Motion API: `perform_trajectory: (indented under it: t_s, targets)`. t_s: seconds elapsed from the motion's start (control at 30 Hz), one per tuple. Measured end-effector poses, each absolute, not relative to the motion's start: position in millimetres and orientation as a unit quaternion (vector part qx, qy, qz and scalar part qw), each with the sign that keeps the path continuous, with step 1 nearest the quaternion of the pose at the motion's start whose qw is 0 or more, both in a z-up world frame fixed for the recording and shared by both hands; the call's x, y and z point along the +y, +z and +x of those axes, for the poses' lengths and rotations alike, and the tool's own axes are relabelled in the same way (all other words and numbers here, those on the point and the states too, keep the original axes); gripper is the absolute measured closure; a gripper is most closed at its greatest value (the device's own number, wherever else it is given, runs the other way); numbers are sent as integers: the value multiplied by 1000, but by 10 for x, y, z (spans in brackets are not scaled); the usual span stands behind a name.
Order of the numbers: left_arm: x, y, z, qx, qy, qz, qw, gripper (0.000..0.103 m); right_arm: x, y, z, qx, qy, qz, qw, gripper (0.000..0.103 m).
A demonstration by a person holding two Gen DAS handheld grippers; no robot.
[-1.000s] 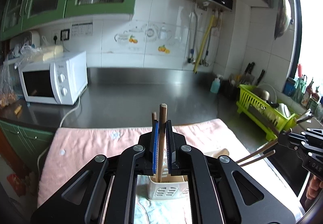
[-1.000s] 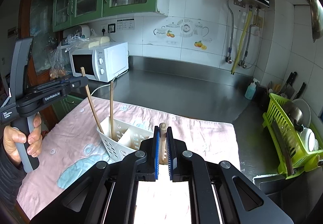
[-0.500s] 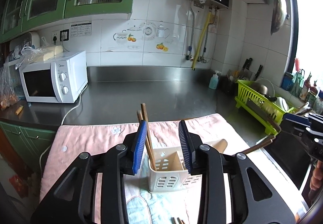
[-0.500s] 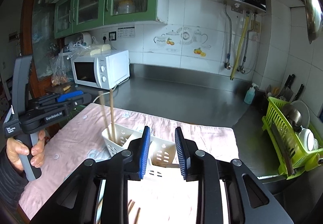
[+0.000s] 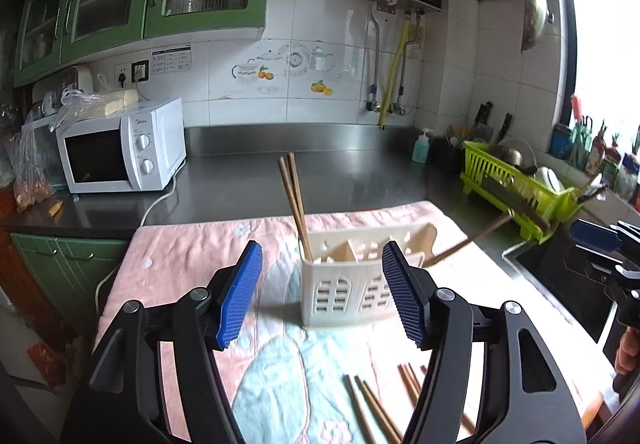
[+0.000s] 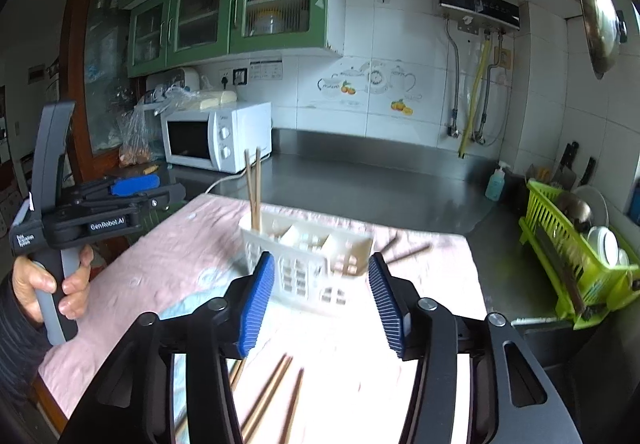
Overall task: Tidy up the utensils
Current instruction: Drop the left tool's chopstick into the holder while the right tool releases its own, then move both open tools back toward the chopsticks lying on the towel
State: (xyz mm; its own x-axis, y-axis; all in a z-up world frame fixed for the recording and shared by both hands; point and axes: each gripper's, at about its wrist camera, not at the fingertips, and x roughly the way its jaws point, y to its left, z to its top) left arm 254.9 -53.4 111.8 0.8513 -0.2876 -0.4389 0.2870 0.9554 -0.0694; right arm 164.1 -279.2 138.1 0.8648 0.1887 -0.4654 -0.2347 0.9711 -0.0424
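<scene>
A white slotted utensil holder stands on the pink cloth. Two brown chopsticks stand upright in its left end. Another pair leans out over its right end. Several loose chopsticks lie on the cloth nearer to me. My left gripper is short of the holder, its jaws opening with nothing gripped. My right gripper is likewise short of the holder, jaws opening and empty. A hand holds the left gripper.
A white microwave sits at the back left of the steel counter. A green dish rack and a soap bottle stand at the right. The dark sink lies beside the cloth's right edge.
Both grippers opened and let go of their chopsticks, which now rest in the holder. Both pulled back from the holder, bringing loose chopsticks on the cloth into view.
</scene>
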Motion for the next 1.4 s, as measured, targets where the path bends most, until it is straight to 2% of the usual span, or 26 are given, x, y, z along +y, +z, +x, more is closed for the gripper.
perform_trajectory:
  t_s: [0.47, 0.83, 0.97, 1.03, 1.17, 1.23, 1.4]
  targets:
    - [-435, 532, 1837, 269, -127, 20, 955, 21, -2771, 562, 1015, 284, 84, -38, 954, 52]
    - [-246, 72, 1530, 320, -97, 0, 943, 18, -2857, -73, 707, 343, 56, -17, 937, 53]
    - [-222, -66, 1426, 333, -95, -2, 938, 18, -2879, -281, 613, 368, 58, 2, 928, 61]
    - [-226, -142, 1385, 341, -95, -2, 935, 19, -2850, -396, 590, 383, 62, 2, 922, 69]
    - [-255, -297, 1281, 356, -102, -3, 929, 20, -2823, -588, 545, 406, 67, 11, 912, 72]
    - [-287, -377, 1235, 366, -108, 0, 924, 20, -2812, -664, 532, 415, 71, 19, 907, 77]
    - [-371, -582, 1156, 392, -122, 4, 912, 27, -2735, -750, 533, 423, 77, 18, 903, 78]
